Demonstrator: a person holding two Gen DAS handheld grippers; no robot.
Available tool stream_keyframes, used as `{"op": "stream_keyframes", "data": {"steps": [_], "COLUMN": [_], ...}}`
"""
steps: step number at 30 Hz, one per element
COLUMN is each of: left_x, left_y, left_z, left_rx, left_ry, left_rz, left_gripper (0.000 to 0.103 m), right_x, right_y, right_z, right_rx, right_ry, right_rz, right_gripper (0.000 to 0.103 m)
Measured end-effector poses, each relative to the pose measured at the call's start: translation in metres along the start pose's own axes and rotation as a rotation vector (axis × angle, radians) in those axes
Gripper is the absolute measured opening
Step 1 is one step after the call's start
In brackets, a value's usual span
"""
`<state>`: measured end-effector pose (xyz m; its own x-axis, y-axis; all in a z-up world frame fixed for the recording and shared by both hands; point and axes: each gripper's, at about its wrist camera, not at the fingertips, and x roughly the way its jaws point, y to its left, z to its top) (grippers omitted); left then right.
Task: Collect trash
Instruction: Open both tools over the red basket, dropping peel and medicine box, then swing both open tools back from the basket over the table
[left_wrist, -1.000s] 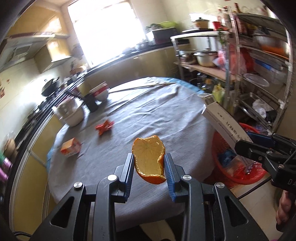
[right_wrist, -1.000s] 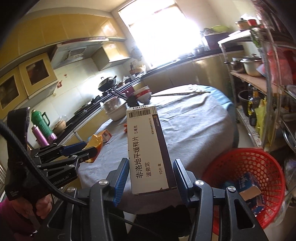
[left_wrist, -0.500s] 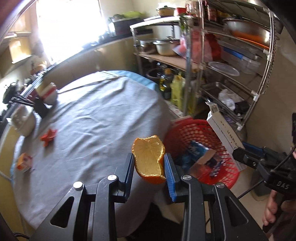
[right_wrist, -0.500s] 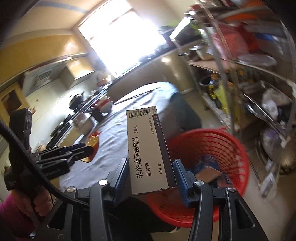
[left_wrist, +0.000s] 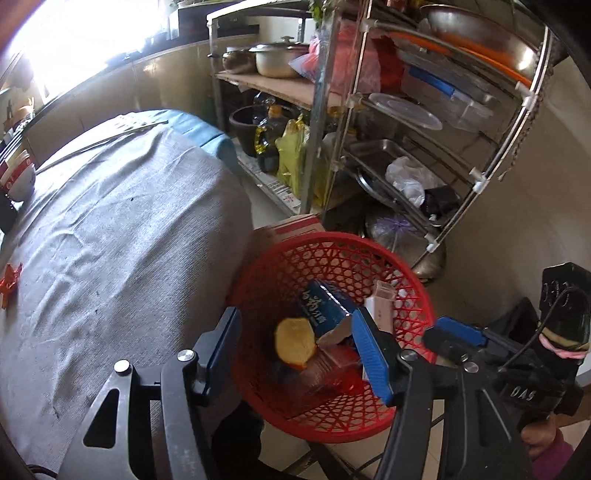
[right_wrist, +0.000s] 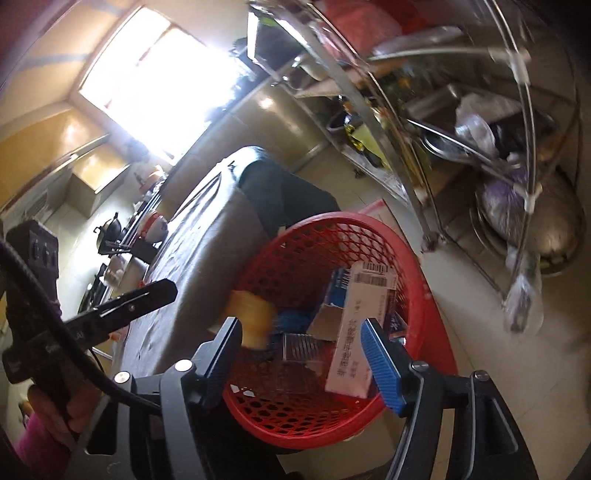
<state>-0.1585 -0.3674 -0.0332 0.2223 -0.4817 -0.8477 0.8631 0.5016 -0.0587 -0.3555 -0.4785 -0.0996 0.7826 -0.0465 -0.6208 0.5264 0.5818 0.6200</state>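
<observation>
Left gripper (left_wrist: 295, 347) hangs over the red basket (left_wrist: 410, 280), its jaws just opened and spread, the orange peel (left_wrist: 294, 342) loose below them inside the basket. Right gripper (right_wrist: 303, 350) is over the same basket, its jaws also just opened wide, the white medicine box (right_wrist: 360, 332) tilted among the trash, free of both pads.

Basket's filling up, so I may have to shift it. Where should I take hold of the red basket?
Take the red basket by its near rim, coming straight down from above and straddling the wall. The mesh wall is thin and upright, the top is open, and the trash inside lies low, clear of the rim.
</observation>
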Motion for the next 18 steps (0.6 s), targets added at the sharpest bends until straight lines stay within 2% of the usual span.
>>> {"op": "stream_keyframes", "data": {"steps": [2,8,13,18], "left_x": [-0.002,-0.032,-0.075,-0.11], "left_y": [0.005,0.033,0.078,0.13], "left_z": [-0.004,-0.017,-0.033,-0.059], "left_rx": [0.002,0.004,-0.08,-0.187], "left_ry": [0.002,-0.032,-0.084,-0.126], "left_rz": [0.009,0.236,0.381,0.447], "left_gripper": [0.063,0.063,0.064,0.066], "right_x": [-0.001,0.0,0.007,0.028], "right_y": [-0.003,0.021,0.074,0.135], "right_z": [0.001,0.01,0.011,0.002], "right_rx": [0.008,-0.03,-0.126,-0.223], "right_ry": [-0.008,-0.019,-0.004,0.045], "right_rz": [-0.005,-0.005,0.017,0.057], "right_gripper": [0.07,0.07,0.07,0.07]}}
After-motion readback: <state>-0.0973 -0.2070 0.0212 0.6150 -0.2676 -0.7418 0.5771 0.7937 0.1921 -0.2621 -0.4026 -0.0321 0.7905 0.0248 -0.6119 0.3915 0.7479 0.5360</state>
